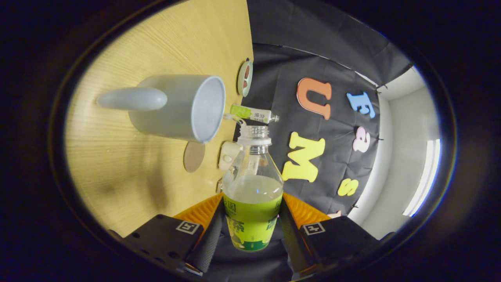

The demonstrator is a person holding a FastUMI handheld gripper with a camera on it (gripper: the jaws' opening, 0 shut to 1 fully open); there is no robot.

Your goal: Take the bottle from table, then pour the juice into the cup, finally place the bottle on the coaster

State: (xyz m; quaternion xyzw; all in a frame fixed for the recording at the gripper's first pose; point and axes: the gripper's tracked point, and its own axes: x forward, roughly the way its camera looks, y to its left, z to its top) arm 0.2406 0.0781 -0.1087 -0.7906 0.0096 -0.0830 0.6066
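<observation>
A clear plastic bottle with a green label and pale juice sits between my fingers, and my gripper is shut on its labelled lower half. Its cap is off, and the open mouth is just beside the rim of the pale blue cup. The view is rolled, so the wooden table stands like a wall beside the bottle. The cup rests on it with its handle towards me. No juice shows in the cup. A round brown coaster lies on the table just beyond the cup.
A second small bottle with a green label stands past the cup near the table's far edge. A round dish and a white object also sit by that edge. The black cloth wall rises behind.
</observation>
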